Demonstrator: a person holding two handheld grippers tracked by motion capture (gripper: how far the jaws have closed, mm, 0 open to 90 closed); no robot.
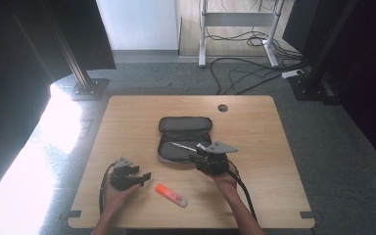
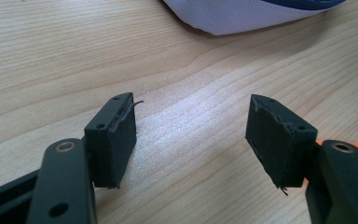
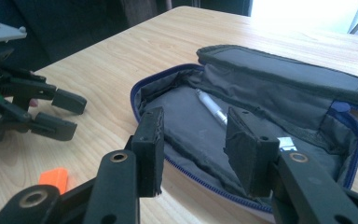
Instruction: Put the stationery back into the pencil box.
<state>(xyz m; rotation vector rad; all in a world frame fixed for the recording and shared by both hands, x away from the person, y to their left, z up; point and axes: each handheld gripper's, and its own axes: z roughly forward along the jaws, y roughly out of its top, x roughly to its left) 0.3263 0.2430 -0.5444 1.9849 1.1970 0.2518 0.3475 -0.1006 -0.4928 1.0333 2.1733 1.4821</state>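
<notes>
Hovering over unlabelled pencil case: right tongs.

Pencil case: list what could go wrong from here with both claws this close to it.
1. The right claw stands open at the pencil case's near edge; drawing back, a jaw could catch the zipper rim and drag the open case.
2. The pen lies loose inside; a nudge to the case might roll it out.
3. The orange highlighter lies near the table's front edge, between the hands; the left claw, open beside it, could knock it off.
</notes>
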